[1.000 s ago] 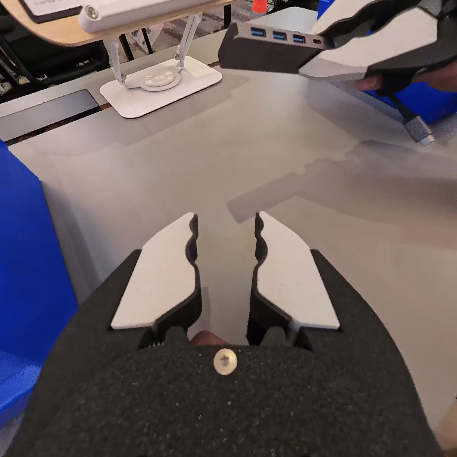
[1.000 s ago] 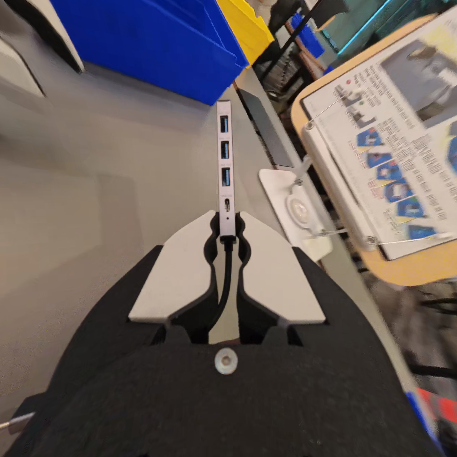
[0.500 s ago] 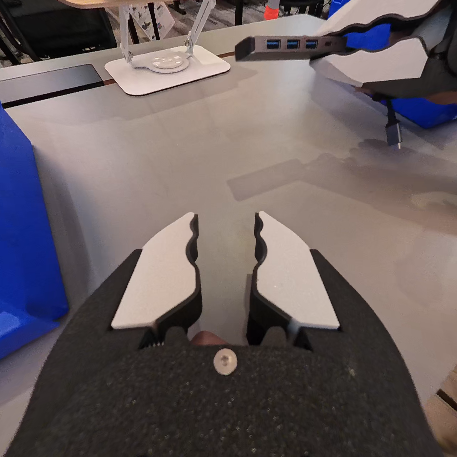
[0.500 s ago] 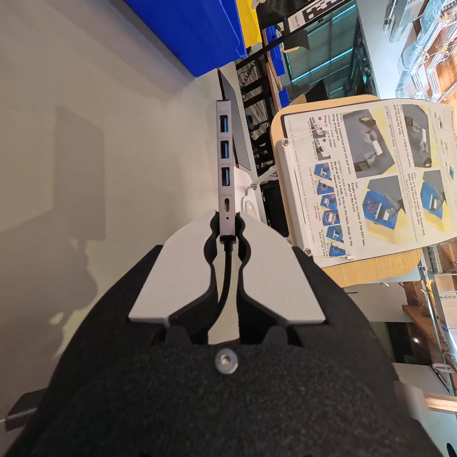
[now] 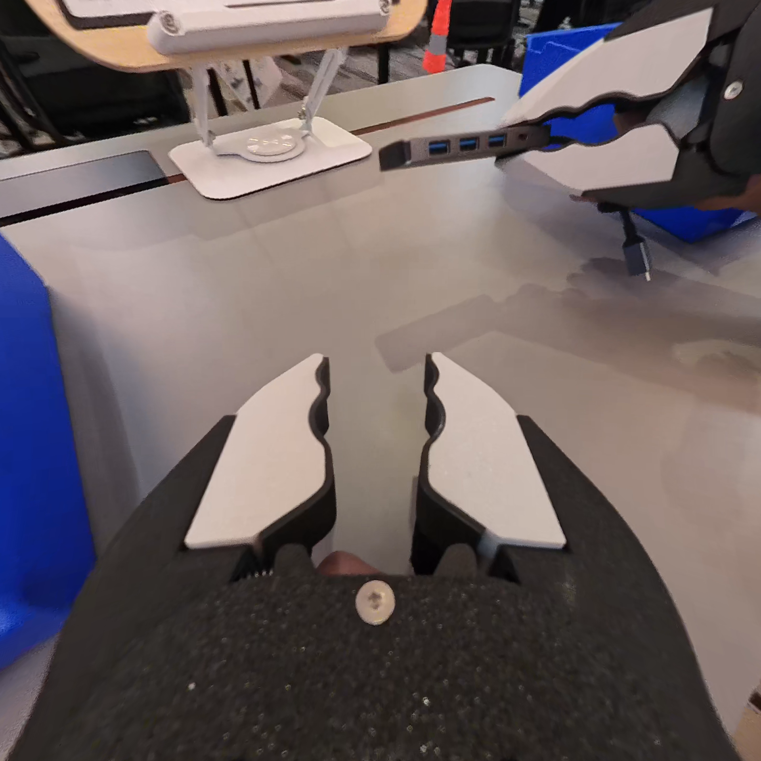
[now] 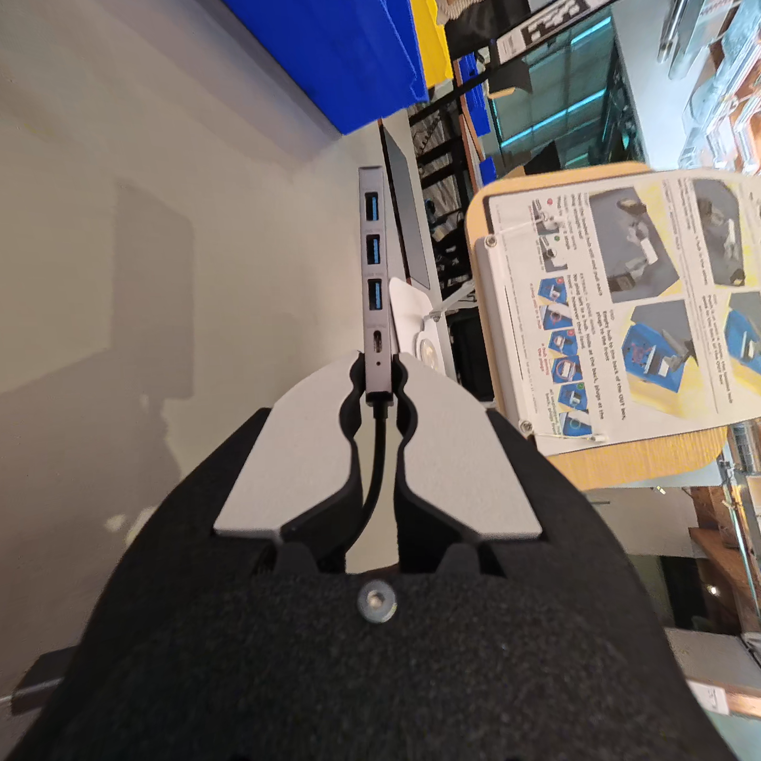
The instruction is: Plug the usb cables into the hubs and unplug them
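Since a moment ago your right gripper has barely shifted — it still pinches the slim grey metal USB hub by its cable end, aloft over the pale grey table. Your left gripper hangs empty, fingers moderately parted; the hub's dangling plug looks unconnected, perhaps.

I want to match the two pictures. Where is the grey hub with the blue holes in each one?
Left wrist view: hub upper right, held in the air by the right gripper.
Right wrist view: hub centre, pointing up from the fingertips.
Shared landmark: white stand base.
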### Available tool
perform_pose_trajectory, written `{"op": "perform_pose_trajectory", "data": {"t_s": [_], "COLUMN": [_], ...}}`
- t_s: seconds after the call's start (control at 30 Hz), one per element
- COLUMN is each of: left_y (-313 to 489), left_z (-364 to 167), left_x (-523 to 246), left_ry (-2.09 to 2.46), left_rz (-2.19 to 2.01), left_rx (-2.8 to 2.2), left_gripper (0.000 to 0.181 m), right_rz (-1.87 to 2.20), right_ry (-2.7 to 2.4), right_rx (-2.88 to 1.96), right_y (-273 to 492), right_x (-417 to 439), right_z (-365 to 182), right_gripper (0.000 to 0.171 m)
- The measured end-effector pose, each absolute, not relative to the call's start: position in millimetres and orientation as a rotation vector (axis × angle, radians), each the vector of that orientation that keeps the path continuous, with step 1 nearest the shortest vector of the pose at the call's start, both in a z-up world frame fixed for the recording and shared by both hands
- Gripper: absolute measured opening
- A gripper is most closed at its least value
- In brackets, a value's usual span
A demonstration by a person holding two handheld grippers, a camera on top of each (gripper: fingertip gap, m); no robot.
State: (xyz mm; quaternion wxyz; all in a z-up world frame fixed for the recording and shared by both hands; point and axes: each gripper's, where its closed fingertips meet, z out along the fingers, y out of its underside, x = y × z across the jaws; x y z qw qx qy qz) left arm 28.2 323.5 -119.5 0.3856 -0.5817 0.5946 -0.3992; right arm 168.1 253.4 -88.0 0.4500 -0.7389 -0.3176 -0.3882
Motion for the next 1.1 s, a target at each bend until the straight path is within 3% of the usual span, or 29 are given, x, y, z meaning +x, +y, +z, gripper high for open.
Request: {"op": "perform_pose_trajectory", "data": {"t_s": [0.23, 1.1], "left_y": [329, 323], "left_z": [-98, -128], "left_x": [47, 18], "left_ry": [1.539, 1.604], "left_rz": [-1.084, -1.021], "left_rx": [-1.480, -1.522], "left_gripper": [0.052, 0.051], "right_rz": [-0.965, -0.618], "right_ry": [-0.896, -0.990], "right_rx": [-1.826, -2.171], "right_y": [254, 244], "right_x": [159, 156], "right_z": [-99, -170], "right_gripper": [0.012, 0.017]}}
